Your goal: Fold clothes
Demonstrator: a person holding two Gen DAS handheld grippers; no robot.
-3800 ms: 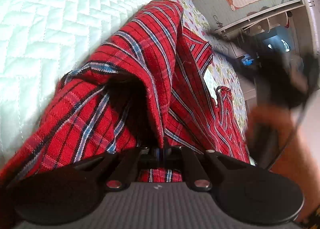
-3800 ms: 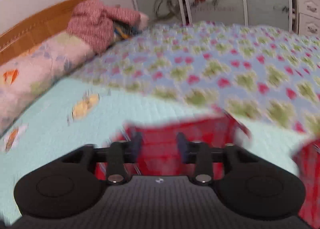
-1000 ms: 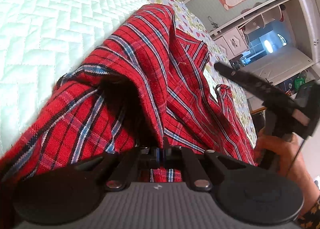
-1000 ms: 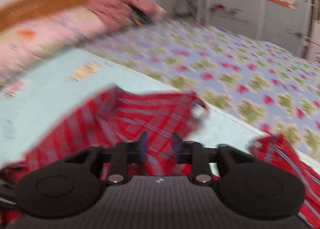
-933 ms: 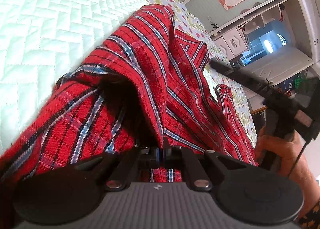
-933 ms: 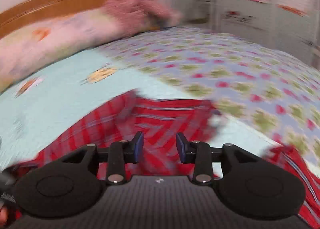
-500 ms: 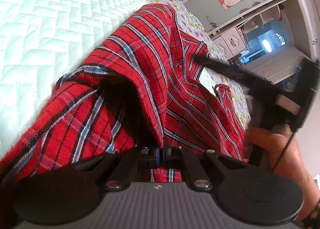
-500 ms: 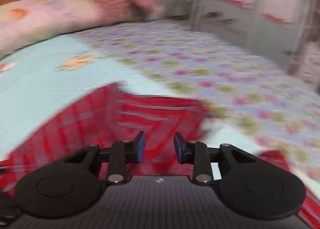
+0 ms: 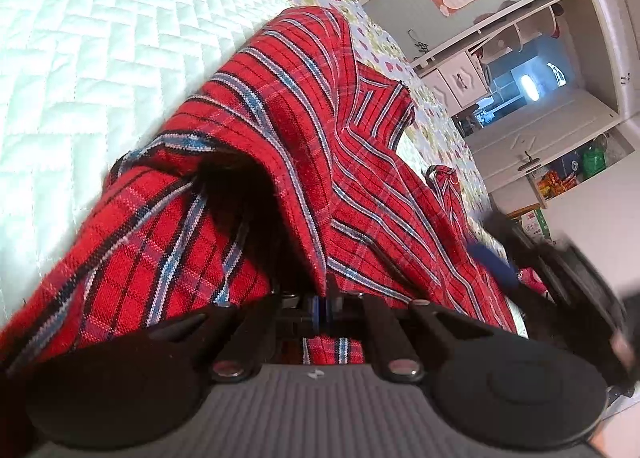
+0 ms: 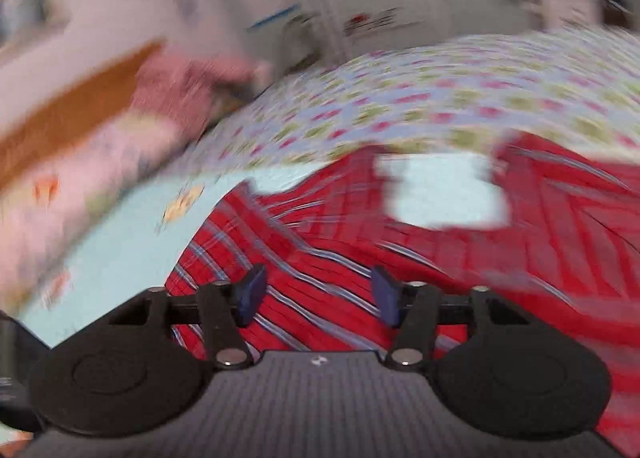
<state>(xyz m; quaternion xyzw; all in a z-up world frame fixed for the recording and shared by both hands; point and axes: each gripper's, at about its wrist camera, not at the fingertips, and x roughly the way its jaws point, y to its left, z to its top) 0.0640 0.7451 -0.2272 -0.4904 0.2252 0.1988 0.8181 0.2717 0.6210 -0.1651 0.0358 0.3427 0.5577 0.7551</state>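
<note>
I count one garment and two grippers. The garment is a red plaid shirt (image 9: 280,162), woven red with blue, white and black stripes crossing in checks, and it fills the middle of my left wrist view, rising in a tented fold from the bottom centre toward the upper middle of the frame. It lies on the bed, on a pale mint quilted cover (image 9: 100,38) stitched in a zigzag pattern that takes up the upper left. My left gripper (image 9: 322,304) has its fingers clenched on a fold of the shirt at the bottom centre, the blue pads pressed together with cloth between them.

In the right wrist view (heavily blurred) the same shirt (image 10: 340,242) spreads across the lower middle and right of the frame, with a patch of the mint cover showing through a gap in the cloth at centre right. My right gripper (image 10: 318,296) has its fingers spread wide, with only shirt fabric visible past them and nothing gripped. That gripper also appears as a dark smear at the lower right of the left view.

Behind the shirt runs one floral bedspread (image 10: 440,98), pale blue with pink and green motifs. A wooden headboard (image 10: 80,98) crosses the upper left of the right view.

Some script lettering sits on a panel at the top of the left view, too small for me to read.
</note>
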